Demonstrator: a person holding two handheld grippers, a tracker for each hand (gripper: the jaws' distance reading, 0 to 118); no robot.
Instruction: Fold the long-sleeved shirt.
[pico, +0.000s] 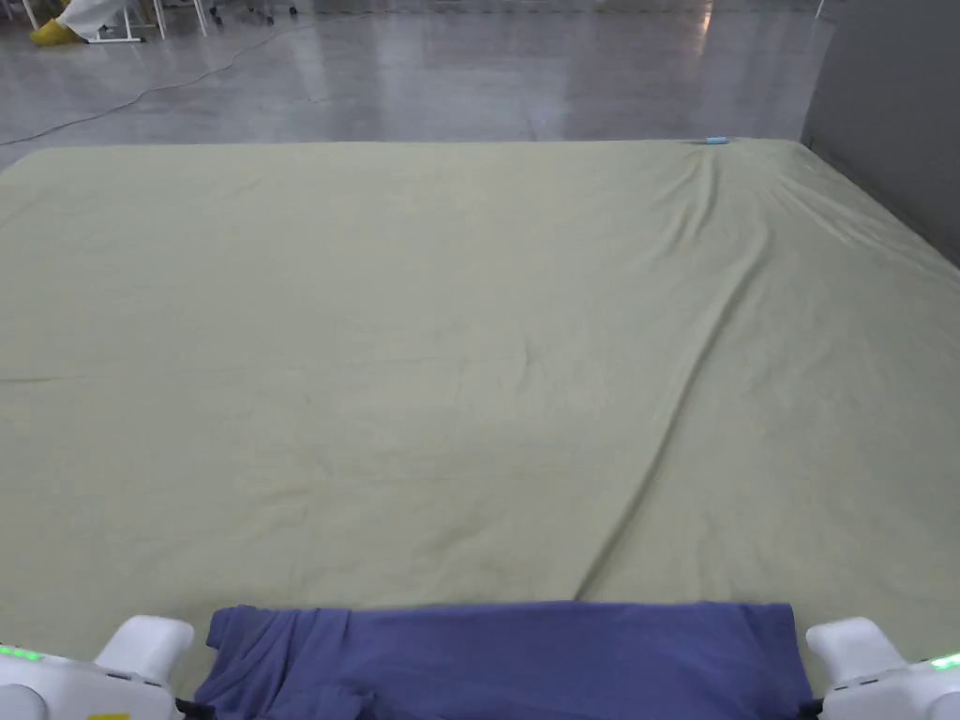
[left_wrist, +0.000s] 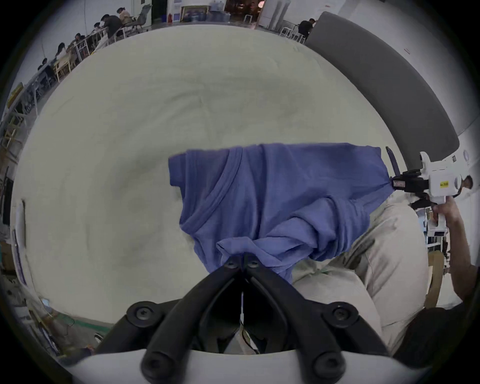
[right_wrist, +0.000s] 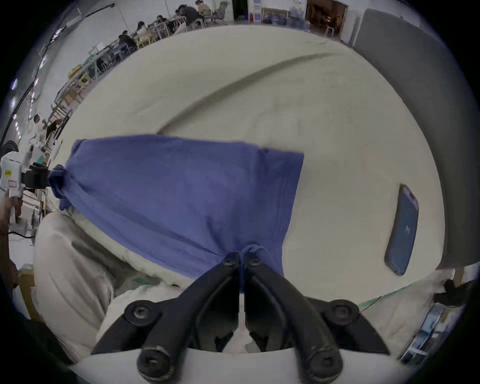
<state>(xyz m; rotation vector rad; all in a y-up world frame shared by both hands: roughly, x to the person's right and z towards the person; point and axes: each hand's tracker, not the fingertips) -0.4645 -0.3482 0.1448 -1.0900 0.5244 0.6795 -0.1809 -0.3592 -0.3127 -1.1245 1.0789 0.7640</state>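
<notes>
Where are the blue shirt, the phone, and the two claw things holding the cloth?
shirt (pico: 525, 656), head view, its flat middle.
phone (right_wrist: 402, 230), right gripper view, its dark face.
left gripper (left_wrist: 242, 263), left gripper view, between its tips.
right gripper (right_wrist: 241, 260), right gripper view, between its tips.

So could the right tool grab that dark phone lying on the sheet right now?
Probably not yet. The right tool is shut on the blue shirt, so it has no free grip. The phone lies apart on the bare sheet with nothing over it, so it looks reachable once the shirt is let go.
</notes>
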